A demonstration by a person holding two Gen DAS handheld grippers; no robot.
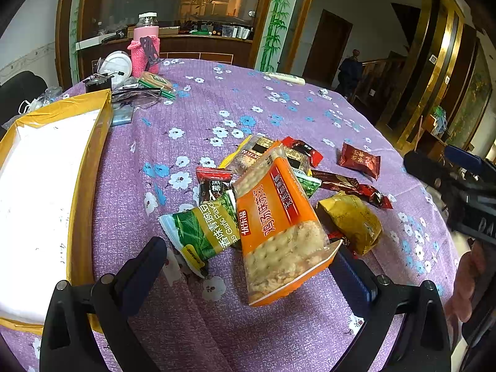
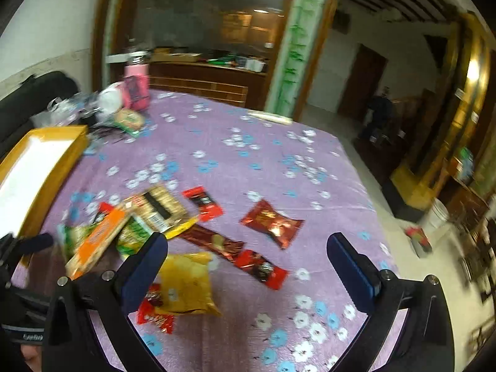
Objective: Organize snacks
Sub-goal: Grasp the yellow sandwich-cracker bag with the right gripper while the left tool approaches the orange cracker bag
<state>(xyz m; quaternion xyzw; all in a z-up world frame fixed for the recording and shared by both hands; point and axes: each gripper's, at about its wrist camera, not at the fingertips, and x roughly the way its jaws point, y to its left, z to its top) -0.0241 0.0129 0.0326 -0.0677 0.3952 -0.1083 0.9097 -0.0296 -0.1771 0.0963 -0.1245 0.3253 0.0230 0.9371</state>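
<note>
Snacks: the orange cracker pack (image 1: pixel 276 229) lies between the spread left jaws; the right jaws gape empty. Closing askew could catch the green pea pack (image 1: pixel 201 232) beside it.

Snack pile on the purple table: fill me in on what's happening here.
A person is sorting snacks with two handheld grippers. The left gripper is open around the orange cracker packet, which lies propped on the pile, not yet clamped. The right gripper hovers open above the yellow crinkled packet. The yellow cardboard box holds no snacks that show.
</note>
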